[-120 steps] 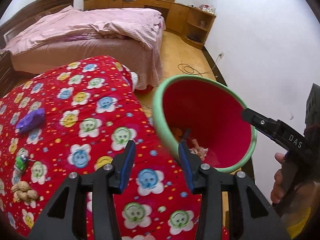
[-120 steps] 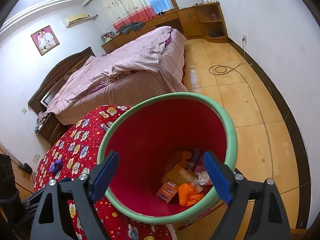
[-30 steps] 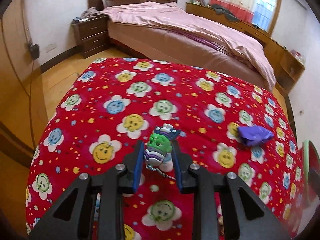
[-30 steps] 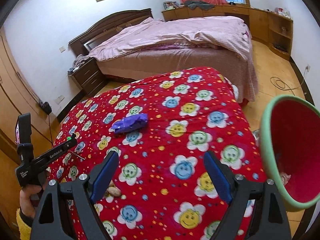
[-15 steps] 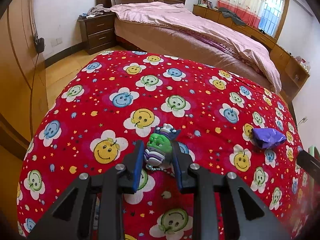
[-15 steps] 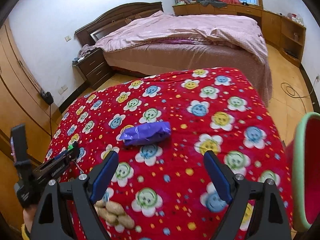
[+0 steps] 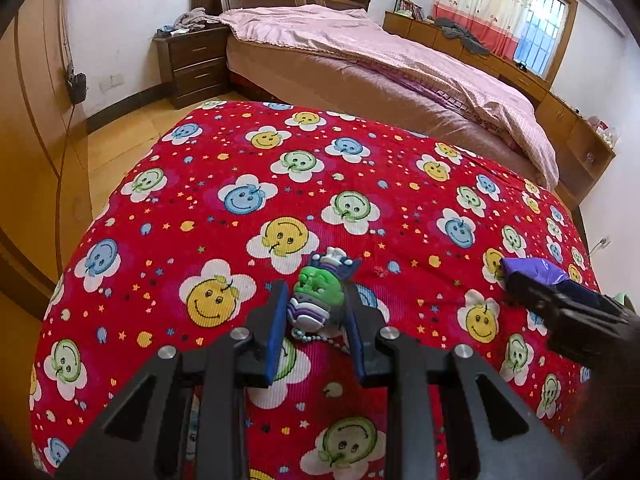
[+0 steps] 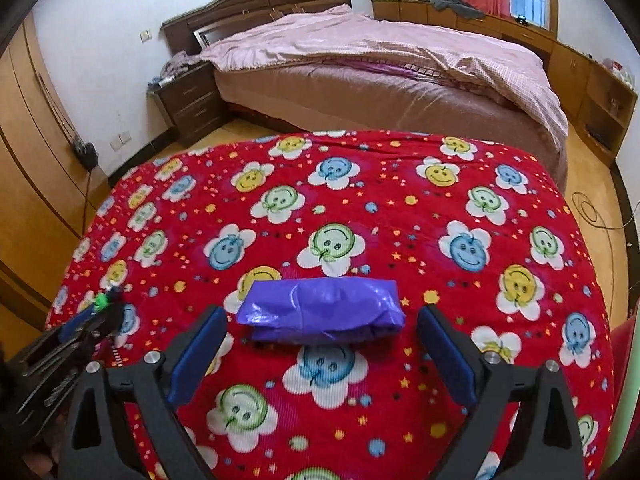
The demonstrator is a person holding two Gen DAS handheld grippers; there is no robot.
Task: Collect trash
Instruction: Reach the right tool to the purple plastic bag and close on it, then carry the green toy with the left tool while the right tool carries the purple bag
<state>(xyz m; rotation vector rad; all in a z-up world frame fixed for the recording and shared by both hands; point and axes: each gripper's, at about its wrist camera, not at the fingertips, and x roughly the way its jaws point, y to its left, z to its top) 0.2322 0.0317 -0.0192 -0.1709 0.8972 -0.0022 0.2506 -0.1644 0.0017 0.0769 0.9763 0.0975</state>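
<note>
Our left gripper [image 7: 316, 312] squeezes the little green toy [image 7: 318, 296]. On the red blanket [image 8: 400, 208], the purple bag [image 8: 320, 312] lies sideways, right between our right gripper's [image 8: 322, 350] wide-apart fingers, so that hand is nearer.

- No text, label, brand, number or sign can be read in either view.
- On the side of the left gripper [image 8: 98, 308], at the lower left of the right wrist view, faint raised marks are seen, but they are too blurred to be made out.
</note>
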